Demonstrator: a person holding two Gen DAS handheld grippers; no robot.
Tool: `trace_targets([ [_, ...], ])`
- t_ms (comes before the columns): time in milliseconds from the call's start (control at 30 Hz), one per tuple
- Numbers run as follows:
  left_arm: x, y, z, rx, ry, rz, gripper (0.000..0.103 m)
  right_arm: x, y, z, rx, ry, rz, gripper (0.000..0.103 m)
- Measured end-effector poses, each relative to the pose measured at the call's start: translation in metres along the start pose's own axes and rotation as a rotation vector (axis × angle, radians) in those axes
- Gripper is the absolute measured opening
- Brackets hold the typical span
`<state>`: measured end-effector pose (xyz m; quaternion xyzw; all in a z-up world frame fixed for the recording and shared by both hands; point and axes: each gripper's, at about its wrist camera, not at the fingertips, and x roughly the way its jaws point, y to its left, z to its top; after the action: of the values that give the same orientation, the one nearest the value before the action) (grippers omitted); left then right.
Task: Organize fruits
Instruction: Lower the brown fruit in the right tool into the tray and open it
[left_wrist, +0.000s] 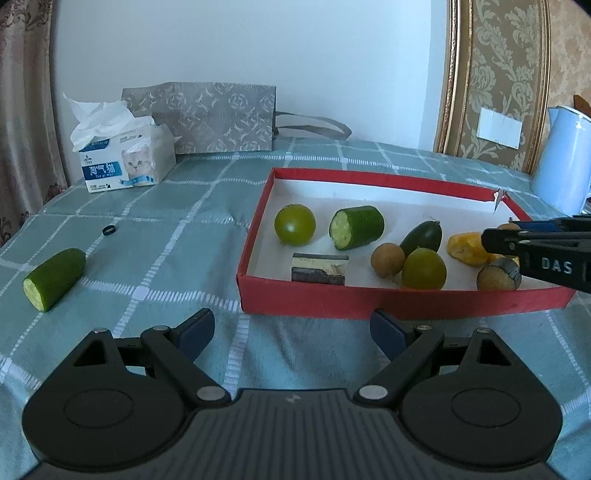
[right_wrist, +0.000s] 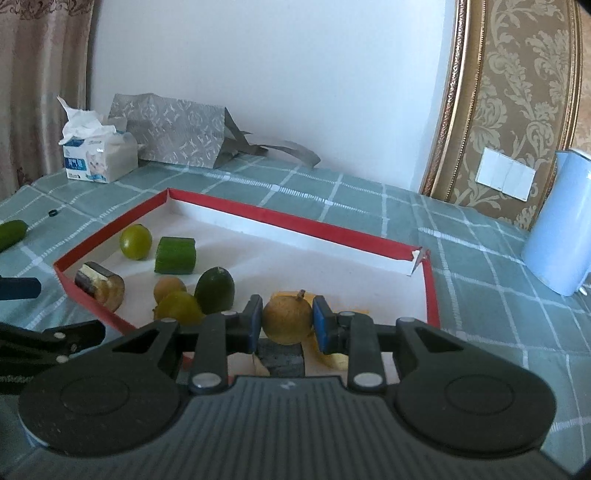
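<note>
Over red cardboard tray (right_wrist: 430, 291), right fingers (right_wrist: 287, 321) clamping round tan fruit (right_wrist: 287, 320), left fingers (left_wrist: 292, 332) spread empty

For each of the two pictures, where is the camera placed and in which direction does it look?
Left wrist view: sits on the left tongs, open over the tablecloth, facing the red box from its near side; the right tongs enter at the right.
Right wrist view: sits on the right tongs, shut on a brown round fruit above the box.
Shared: box, tissue pack, blue kettle.
</note>
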<state>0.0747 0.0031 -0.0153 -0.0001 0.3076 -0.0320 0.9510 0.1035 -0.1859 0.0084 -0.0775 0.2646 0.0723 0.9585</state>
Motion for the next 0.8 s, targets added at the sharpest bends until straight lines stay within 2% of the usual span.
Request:
trace_targets([
  [267,0.003,0.002,0.001,-0.013,0.016,-0.003,0.092,0.026,0.007,0.004,-0.032,0.043,-0.013,0.027],
  [467,0.004,0.001,0.0,-0.009,0.019,-0.003,0.092,0.035,0.012,0.01,-0.049,0.044,-0.017,0.028],
  [600,0.004,0.002,0.0,-0.012,0.018,-0.002,0.092,0.04,0.015,0.011,-0.062,0.031,-0.02,0.031],
  [733,0.004,0.002,0.0,-0.014,0.019,0.001,0.092,0.04,0.014,0.012,-0.044,0.028,-0.013,0.045],
  [800,0.005,0.002,0.0,-0.011,0.018,0.003,0.092,0.038,0.015,0.012,-0.053,0.017,-0.024,0.046],
])
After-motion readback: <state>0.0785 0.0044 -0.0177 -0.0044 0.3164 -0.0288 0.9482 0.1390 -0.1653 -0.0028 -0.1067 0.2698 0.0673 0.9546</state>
